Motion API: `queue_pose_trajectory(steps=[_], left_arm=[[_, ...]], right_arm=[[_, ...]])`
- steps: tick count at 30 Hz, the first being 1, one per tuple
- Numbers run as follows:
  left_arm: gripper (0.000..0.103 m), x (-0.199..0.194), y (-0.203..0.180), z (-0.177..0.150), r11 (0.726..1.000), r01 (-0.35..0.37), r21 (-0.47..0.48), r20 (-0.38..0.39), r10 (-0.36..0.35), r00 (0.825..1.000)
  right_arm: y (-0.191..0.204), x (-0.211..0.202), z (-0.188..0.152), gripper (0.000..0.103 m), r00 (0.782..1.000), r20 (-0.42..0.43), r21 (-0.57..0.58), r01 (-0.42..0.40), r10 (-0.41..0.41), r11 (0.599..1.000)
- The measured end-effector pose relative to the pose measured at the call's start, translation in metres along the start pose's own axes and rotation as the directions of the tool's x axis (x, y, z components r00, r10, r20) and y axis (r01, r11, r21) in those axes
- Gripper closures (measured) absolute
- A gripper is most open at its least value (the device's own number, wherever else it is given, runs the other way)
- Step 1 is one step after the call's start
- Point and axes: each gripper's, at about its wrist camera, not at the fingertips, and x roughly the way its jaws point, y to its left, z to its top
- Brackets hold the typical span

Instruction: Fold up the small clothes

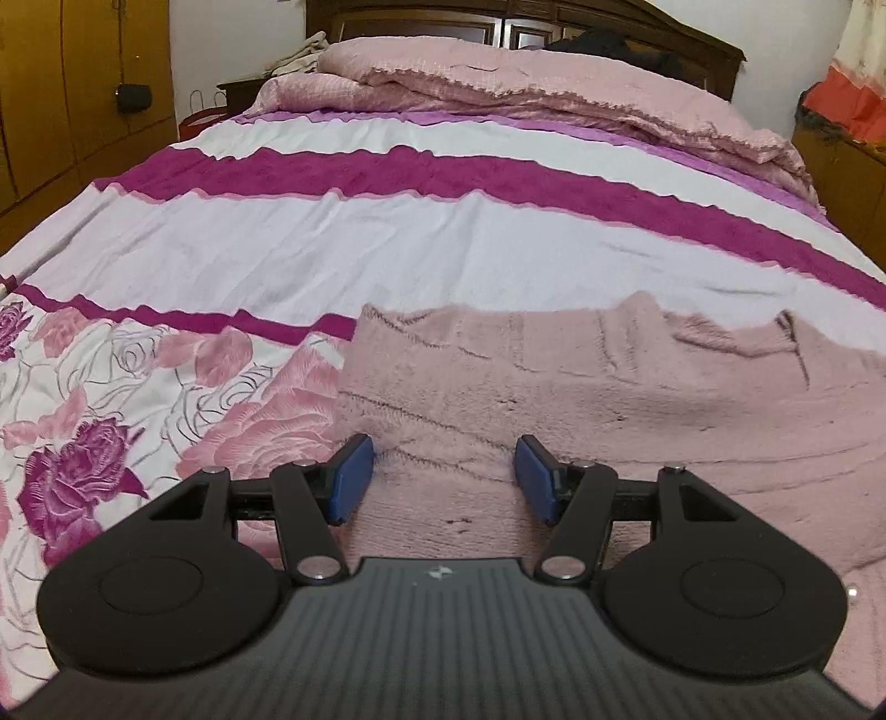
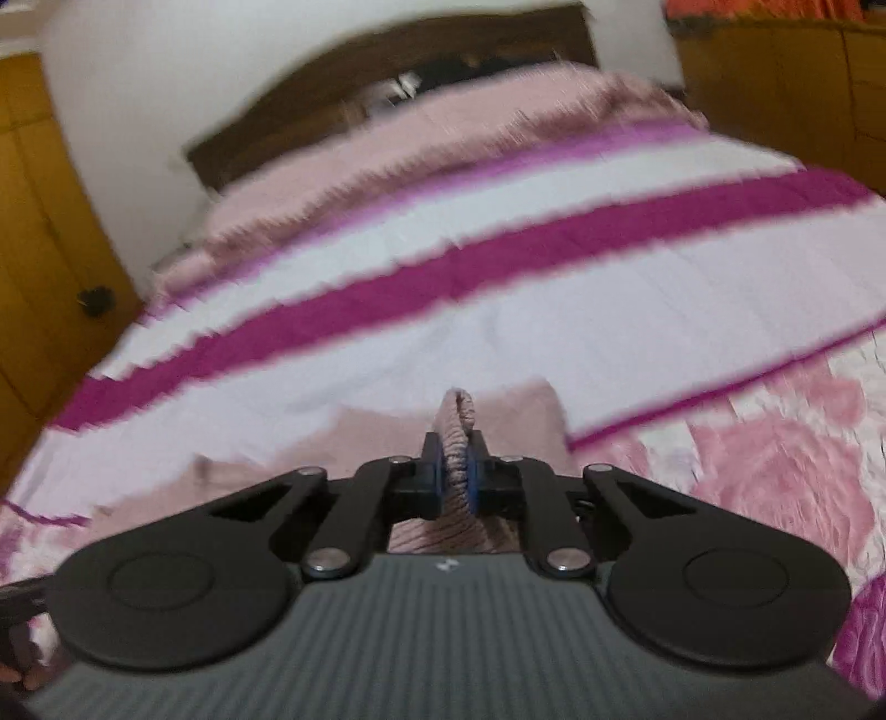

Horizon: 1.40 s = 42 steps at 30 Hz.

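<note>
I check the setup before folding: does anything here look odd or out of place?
Nothing looks damaged or spilled. The pink fleece garment lies rumpled on the bedspread, one bunched fold pinched in the right gripper; the left gripper is open.

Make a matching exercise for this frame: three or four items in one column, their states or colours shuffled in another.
Items:
1. left claw
2. right claw
3. pink fleece garment
4. headboard

States:
A. dark wood
B. spread on the bedspread
C. open, over the fleece
D. shut on a pinched fold

Pairs: 1-C, 2-D, 3-B, 4-A
</note>
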Motion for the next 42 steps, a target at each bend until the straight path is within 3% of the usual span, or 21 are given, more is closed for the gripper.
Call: queue_pose_trajectory(steps=[4, 10, 13, 16, 17, 22, 31, 42], left_arm=[[0.035, 0.005, -0.005, -0.001, 0.999, -0.029, 0.031, 0.011, 0.028, 1.000], [0.032, 0.006, -0.002, 0.000, 0.999, -0.026, 0.047, 0.013, 0.025, 1.000], [0.032, -0.003, 0.002, 0.003, 0.999, -0.018, 0.031, 0.003, 0.018, 1.000], [0.032, -0.018, 0.006, 0.002, 0.999, -0.010, 0.033, 0.000, 0.010, 1.000], [0.032, -0.024, 0.007, 0.002, 0.999, -0.009, 0.037, 0.002, 0.009, 1.000], [0.032, -0.057, 0.008, -0.004, 0.998, 0.005, 0.061, 0.004, -0.005, 1.000], [0.032, -0.115, -0.005, -0.029, 0.979, 0.066, 0.194, -0.042, -0.059, 0.997], [0.031, -0.171, -0.023, -0.073, 0.950, 0.131, 0.284, -0.091, -0.109, 0.990]], right_arm=[[-0.010, 0.033, -0.024, 0.091, 0.993, -0.081, -0.020, 0.080, -0.081, 0.997], [-0.005, 0.031, -0.031, 0.089, 0.994, -0.048, -0.055, 0.099, -0.102, 0.994], [-0.006, 0.017, -0.027, 0.078, 0.994, -0.046, -0.040, 0.094, -0.095, 0.995], [-0.001, 0.000, -0.025, 0.059, 0.995, -0.020, -0.076, 0.097, -0.099, 0.992], [0.001, -0.009, -0.025, 0.055, 0.996, -0.009, -0.093, 0.088, -0.089, 0.992], [0.006, -0.046, -0.027, 0.055, 1.000, -0.030, -0.102, 0.000, -0.003, 0.995], [0.025, -0.103, -0.051, 0.055, 0.987, -0.103, -0.182, -0.140, 0.123, 0.973], [0.046, -0.147, -0.093, 0.055, 0.961, -0.208, -0.277, -0.239, 0.184, 0.931]])
